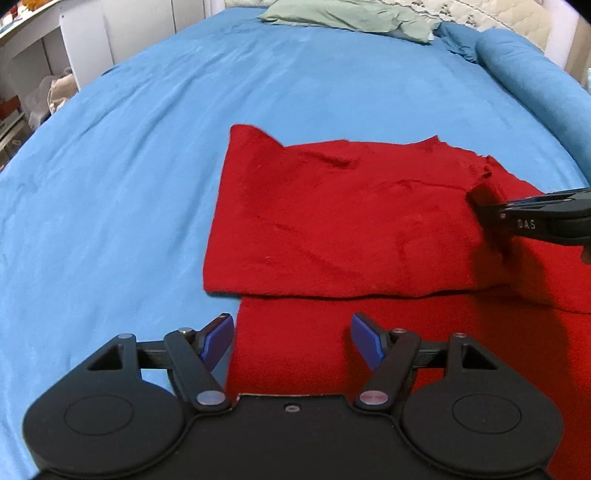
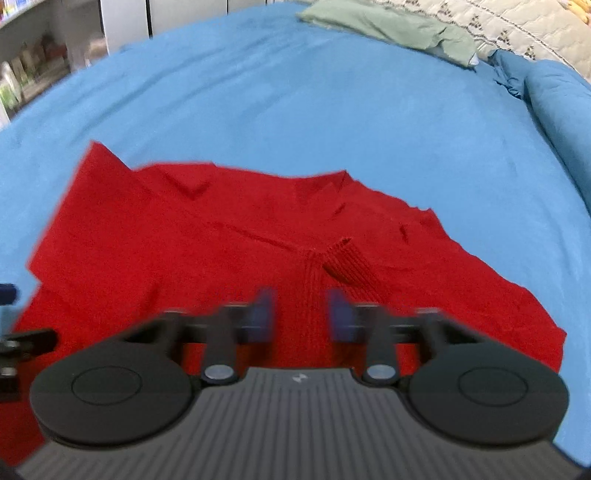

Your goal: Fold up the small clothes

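Note:
A red knitted sweater (image 1: 343, 218) lies on the blue bed, its far part folded over onto the near part. My left gripper (image 1: 291, 338) is open and empty, just above the sweater's near left edge. My right gripper (image 2: 301, 314) is open, its blue pads on either side of a ribbed red cuff (image 2: 347, 264) without gripping it; the view is blurred. The right gripper also shows in the left wrist view (image 1: 480, 206), low over the sweater's right side.
The blue bedsheet (image 1: 147, 155) spreads wide to the left and far side. A pale green garment (image 1: 343, 16) lies at the far end. A rolled blue blanket (image 1: 535, 81) runs along the right. White furniture (image 1: 85, 44) stands at the left.

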